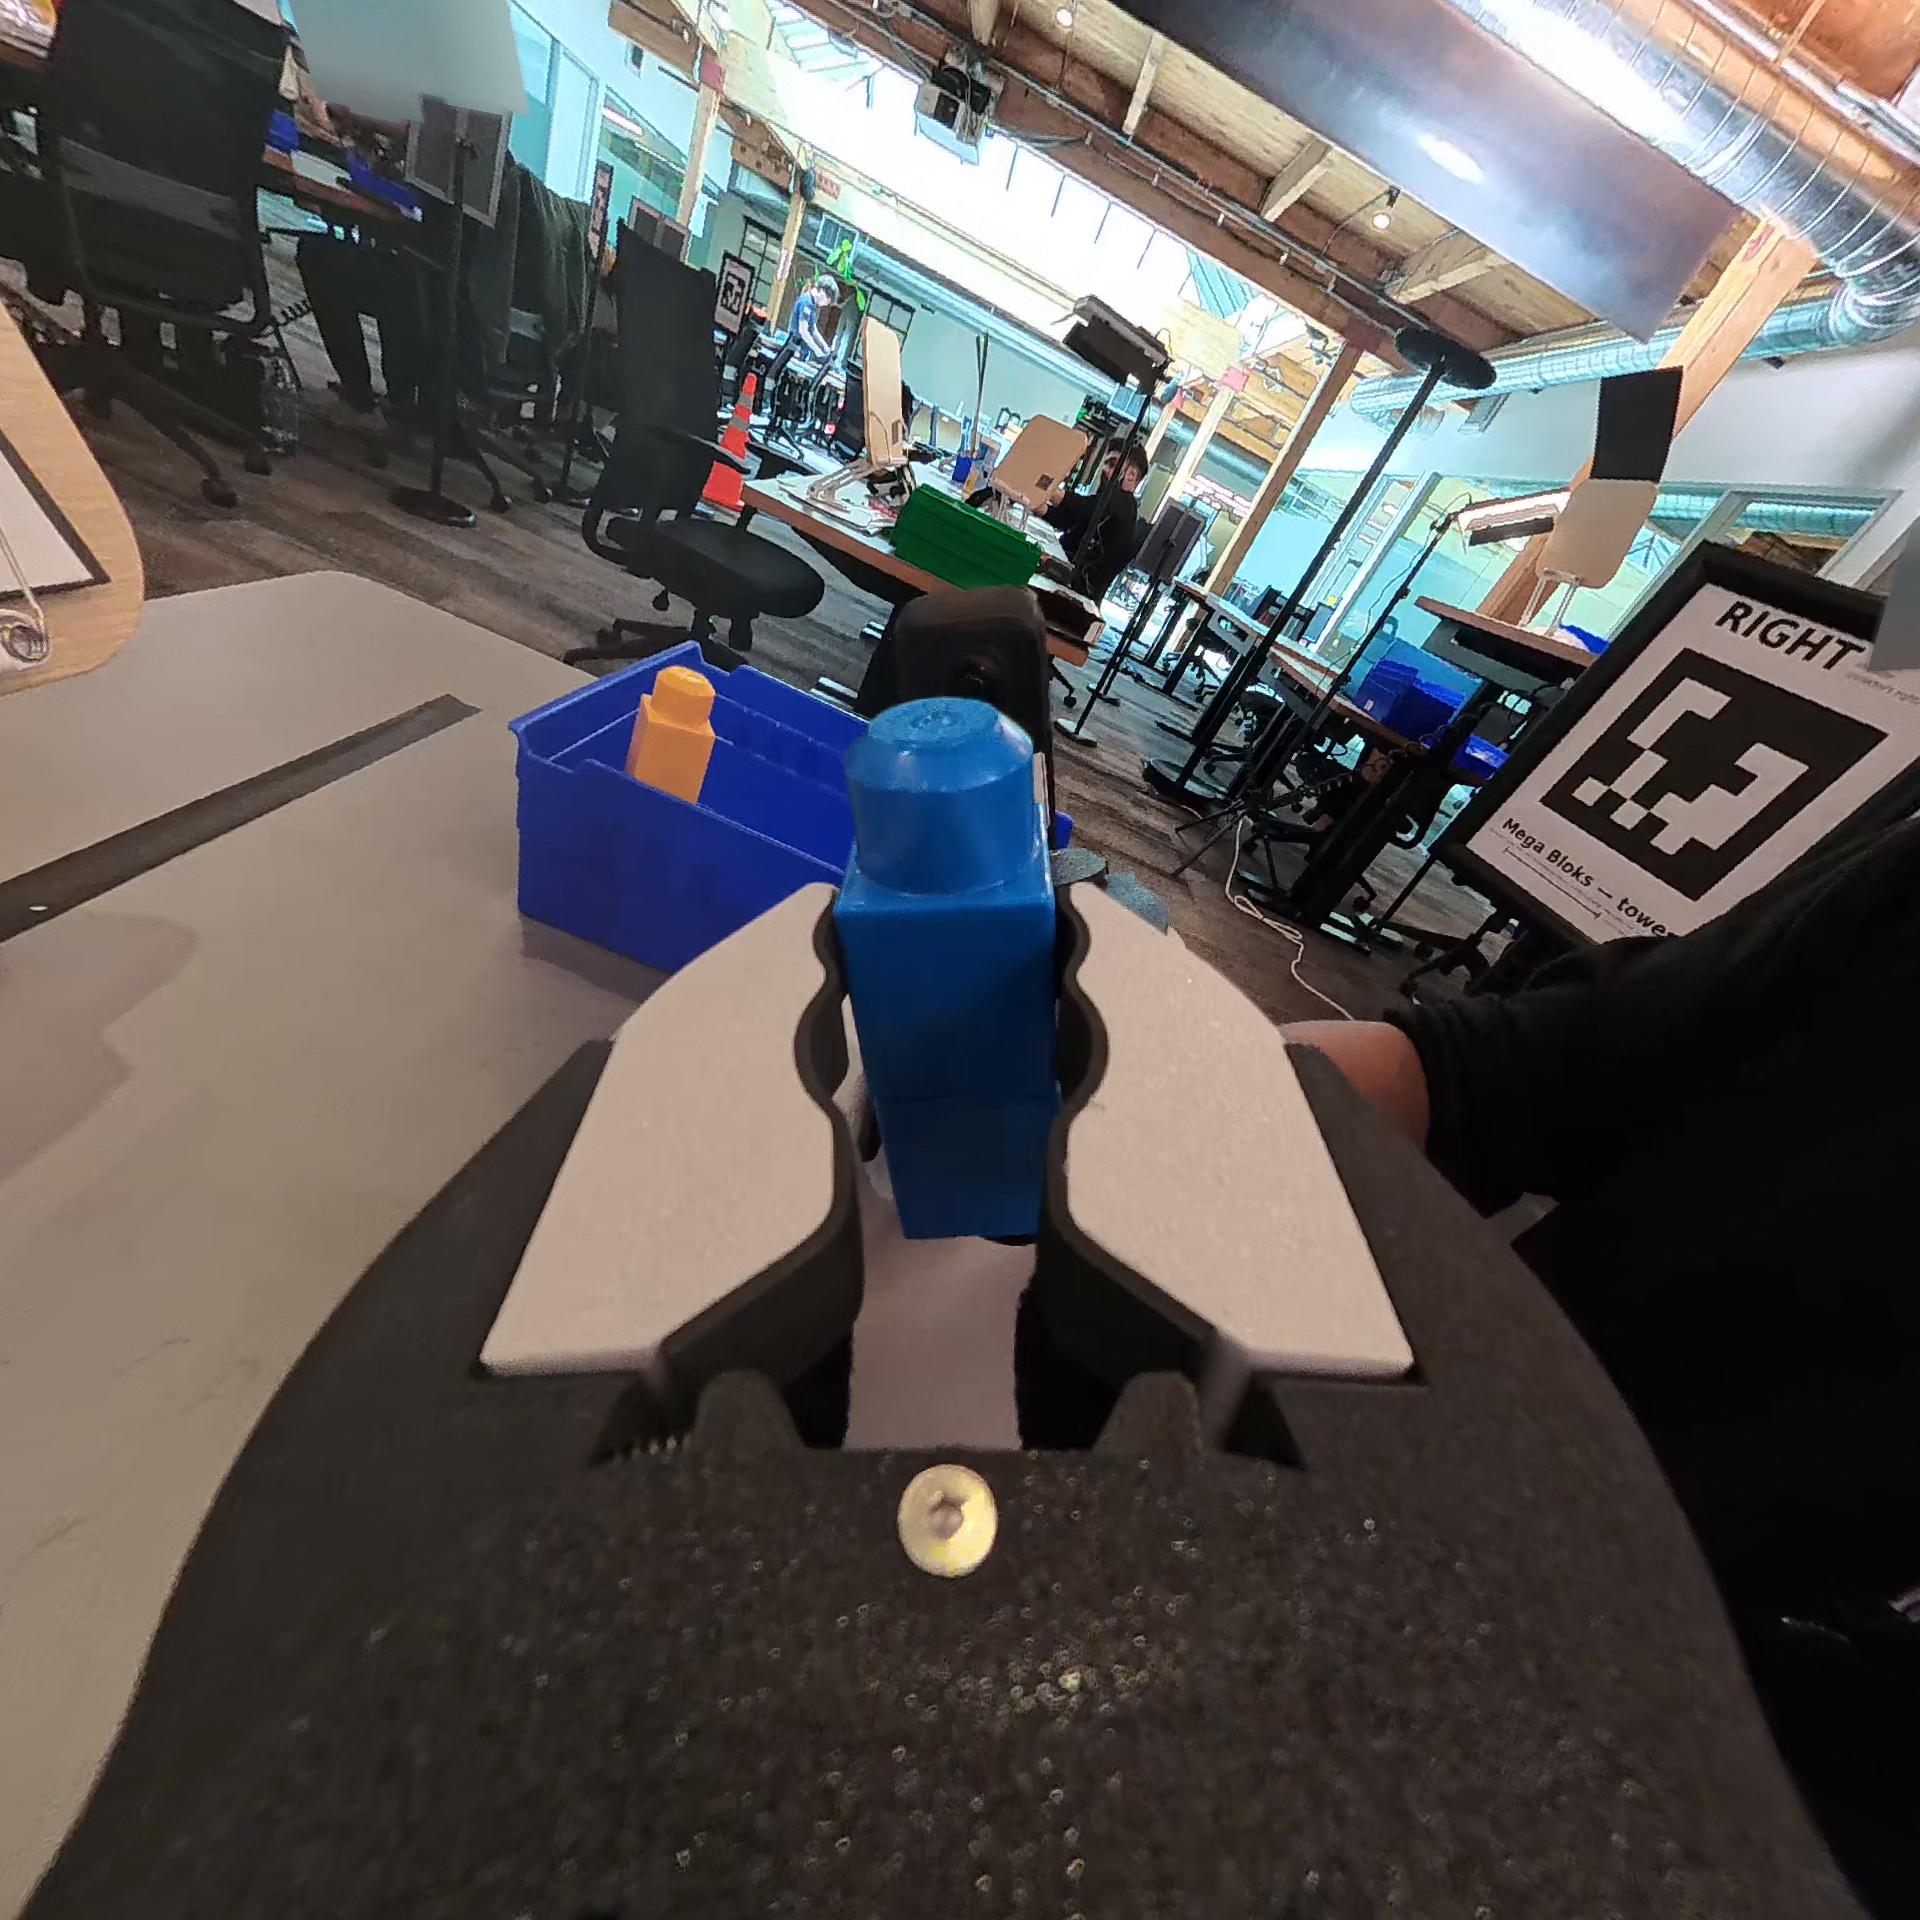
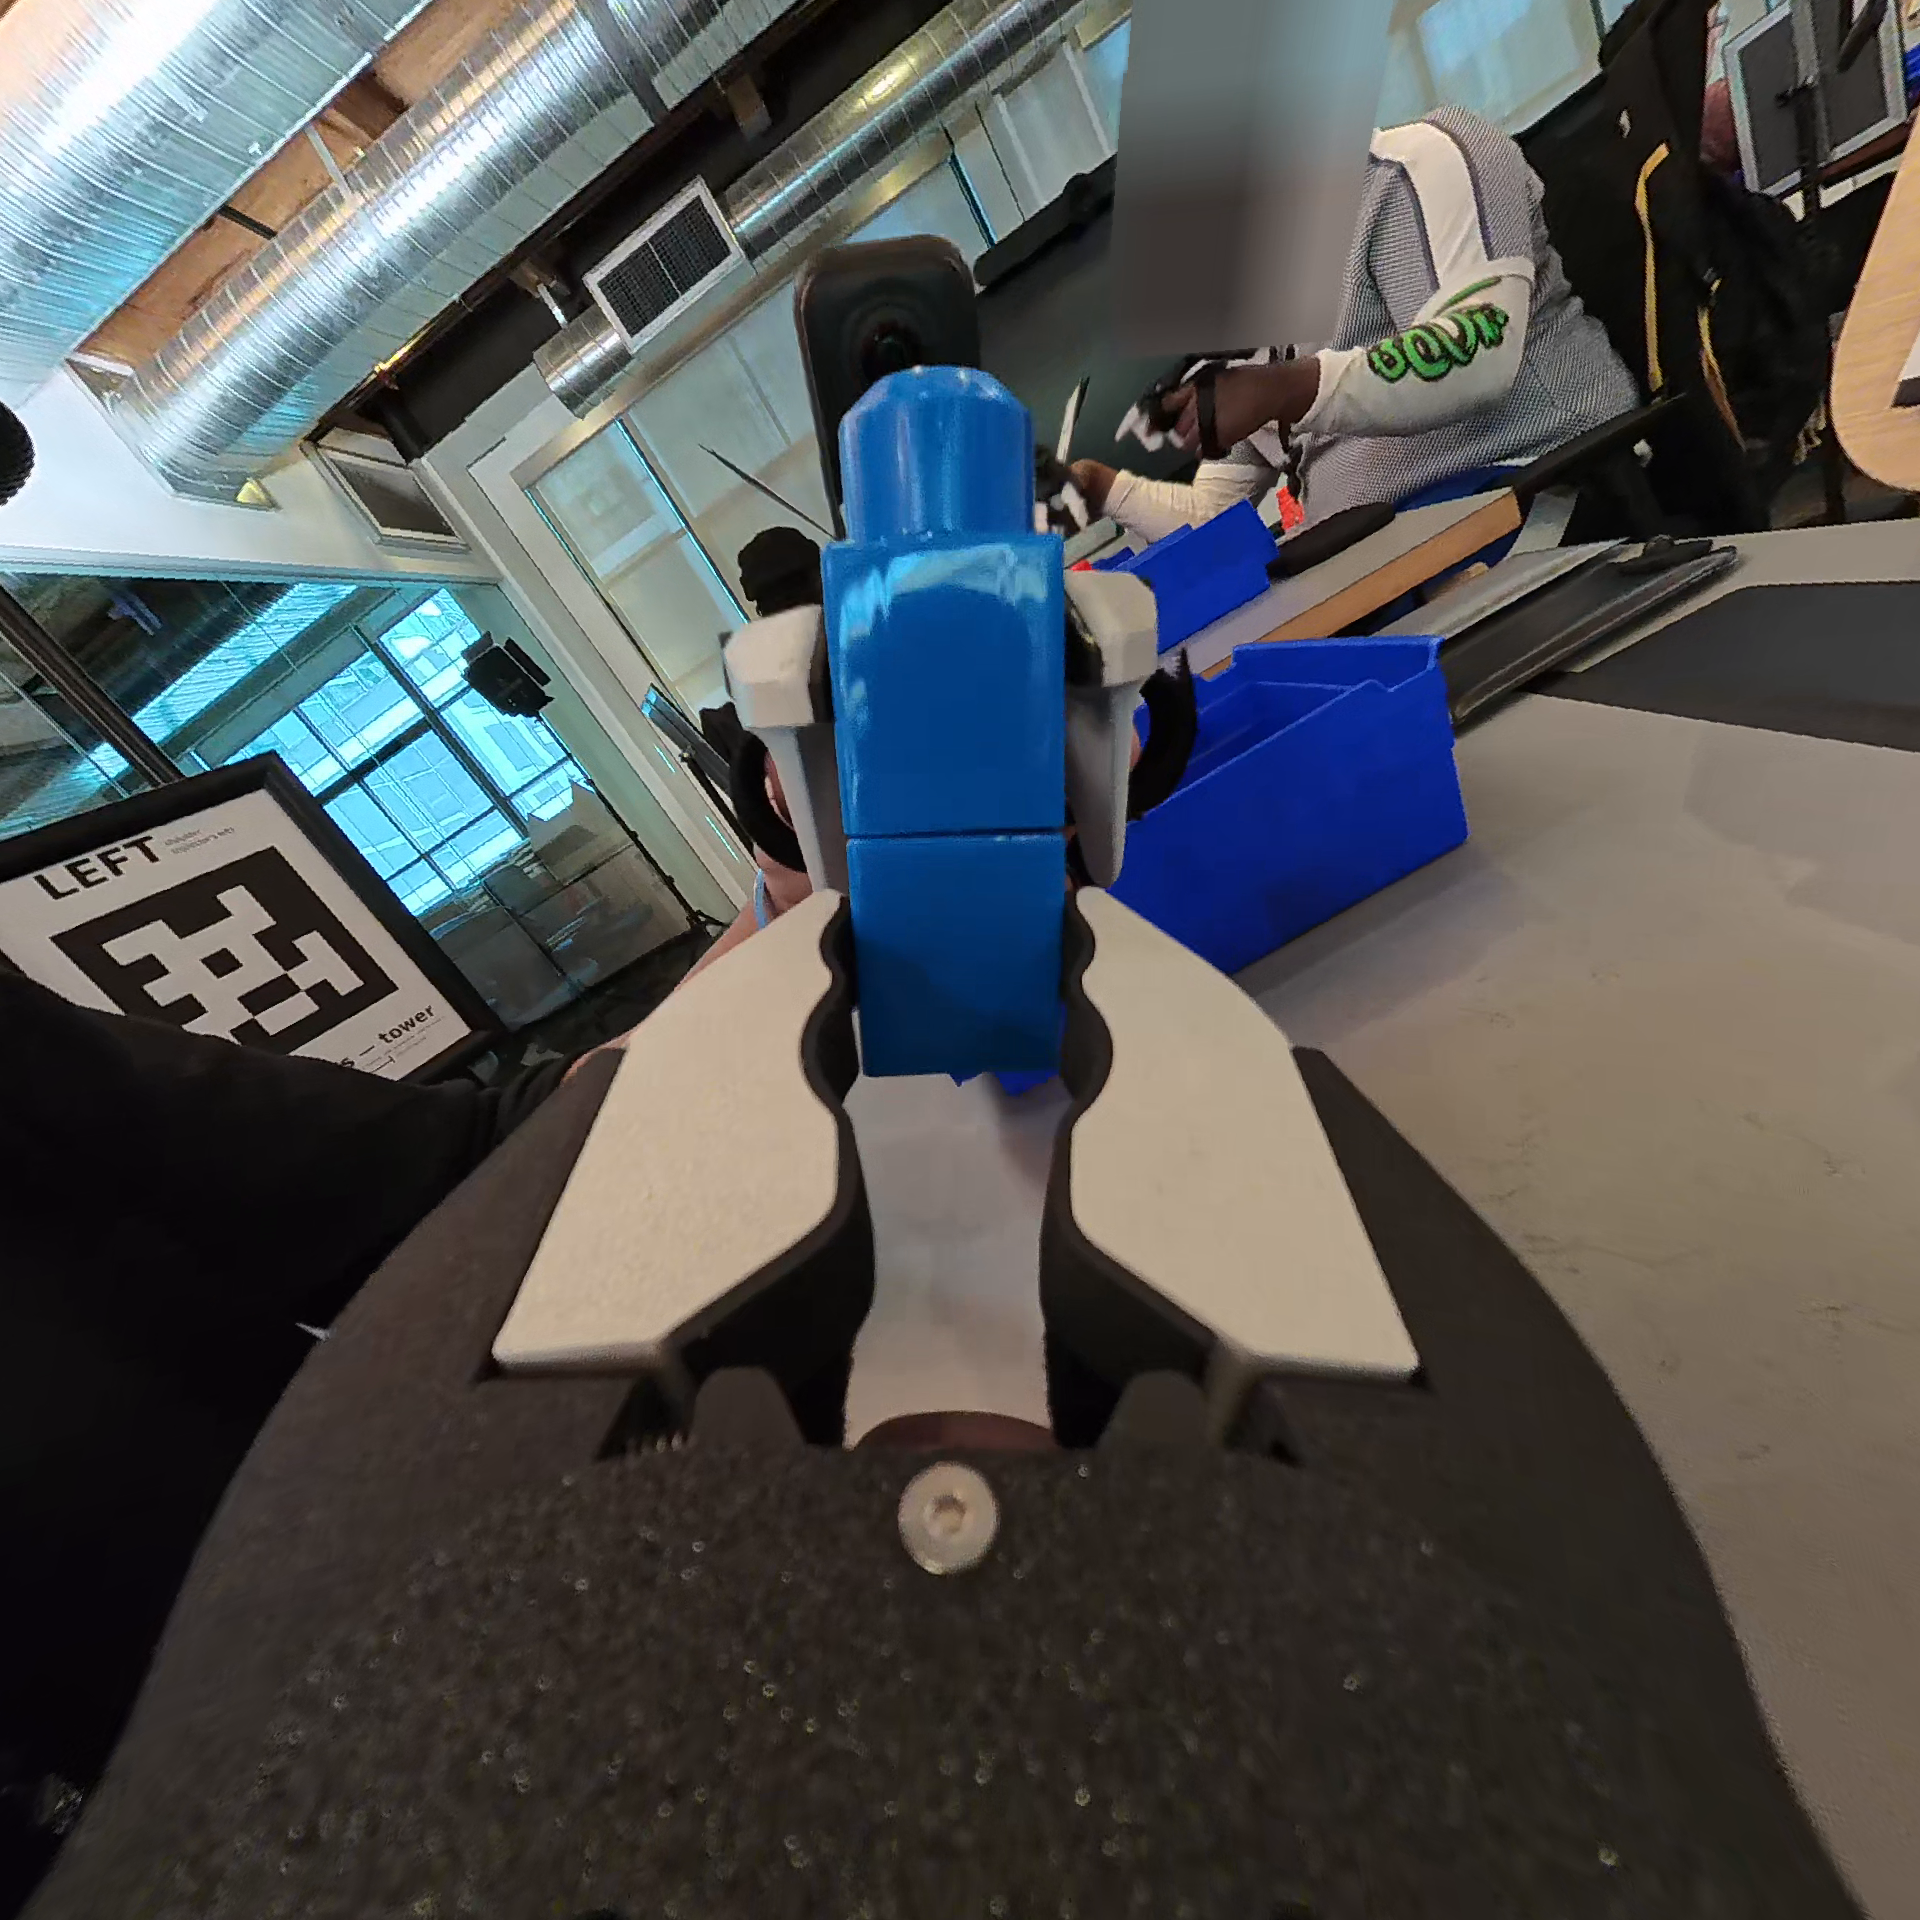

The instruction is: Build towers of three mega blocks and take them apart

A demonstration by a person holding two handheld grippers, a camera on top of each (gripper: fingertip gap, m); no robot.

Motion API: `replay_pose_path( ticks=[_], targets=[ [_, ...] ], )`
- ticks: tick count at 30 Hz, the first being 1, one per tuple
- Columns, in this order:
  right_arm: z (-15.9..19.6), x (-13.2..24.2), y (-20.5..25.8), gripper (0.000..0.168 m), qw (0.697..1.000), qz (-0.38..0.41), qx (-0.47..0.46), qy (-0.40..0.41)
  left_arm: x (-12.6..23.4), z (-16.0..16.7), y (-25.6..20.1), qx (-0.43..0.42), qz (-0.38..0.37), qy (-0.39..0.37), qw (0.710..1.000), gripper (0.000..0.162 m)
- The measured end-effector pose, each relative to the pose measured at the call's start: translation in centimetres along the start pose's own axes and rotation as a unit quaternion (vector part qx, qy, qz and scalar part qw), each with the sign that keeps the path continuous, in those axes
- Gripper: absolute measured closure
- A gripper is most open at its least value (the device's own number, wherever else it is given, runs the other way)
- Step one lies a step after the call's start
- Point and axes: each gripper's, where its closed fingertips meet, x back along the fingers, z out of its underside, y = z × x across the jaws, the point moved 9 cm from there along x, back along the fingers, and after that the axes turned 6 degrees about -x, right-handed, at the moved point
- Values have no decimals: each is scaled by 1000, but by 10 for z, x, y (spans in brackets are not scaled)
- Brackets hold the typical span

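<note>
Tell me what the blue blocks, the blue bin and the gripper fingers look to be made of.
Blue blocks: hard moulded plastic, glossy; window light reflects off the faces.
Blue bin: also moulded plastic, duller sheen, thin ribbed walls.
Right gripper's fingers: matte grey faces with a fine grain, perhaps printed plastic; the dark wavy inner edge looks like rubber, though that is uncertain.

Framed marker sign [image 1: 1704, 769], office chair [image 1: 686, 520], cone [image 1: 732, 447]

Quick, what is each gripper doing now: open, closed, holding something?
Left gripper: closed on the upper blue block of a two-block stack.
Right gripper: closed on the lower blue block of the same stack.
</note>
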Motion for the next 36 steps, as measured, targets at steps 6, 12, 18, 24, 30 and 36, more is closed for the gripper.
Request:
replay_pose_path(
  ticks=[6,12,18,24,30,36],
  targets=[
    [1,1,-3,132,1000,22,13,7,3,1,3,6,-11,22,1000,125],
    [-1,3,-8,116,997,58,33,45,4,8,4,12,-14,35,999,126],
    [-3,4,-5,129,997,43,37,43,-1,14,3,6,-19,57,998,126],
    [-2,7,-4,132,998,34,36,42,-6,16,1,-1,-17,51,999,126],
    [-1,11,-1,132,998,35,42,39,3,10,-15,-41,-108,40,992,84],
    [-5,19,7,132,997,41,56,37,53,36,-64,-71,-227,52,970,68]
  ],
)
